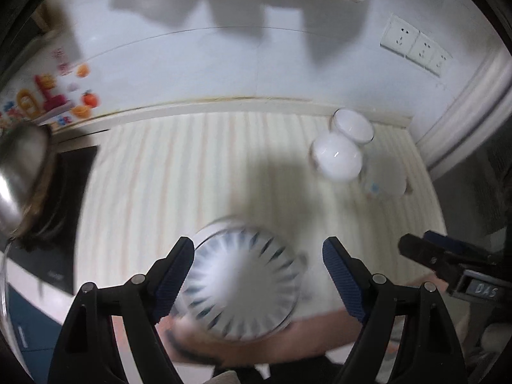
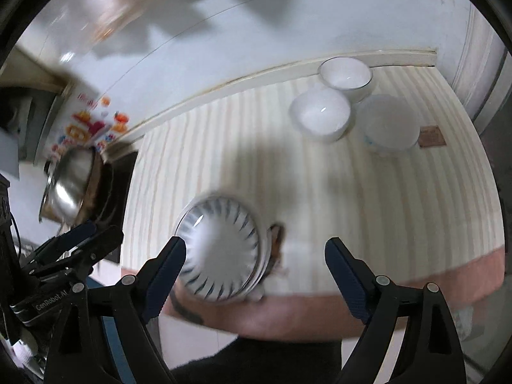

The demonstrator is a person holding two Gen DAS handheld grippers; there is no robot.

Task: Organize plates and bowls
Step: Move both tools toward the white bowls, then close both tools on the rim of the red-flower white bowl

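Blue-streaked bowl [image 2: 222,249]: white, dark radial strokes round inner wall, upright, at near edge of striped desk [image 2: 400,211], blurred. Appears stacked on second bowl; cannot confirm.

Three more bowls grouped at far right corner, all upright, empty:
- white bowl with dark rim line [image 2: 347,76], by back wall
- plain white bowl [image 2: 321,113], touching it in front
- pale bowl with small blue mark [image 2: 388,126], just beside, rightmost

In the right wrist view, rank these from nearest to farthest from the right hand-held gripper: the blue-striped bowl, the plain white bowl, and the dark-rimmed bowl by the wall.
1. Blue-striped bowl: just ahead of the right hand-held gripper, toward its left finger.
2. Plain white bowl: farther back, right of centre.
3. Dark-rimmed bowl: at the wall edge, behind the plain one.
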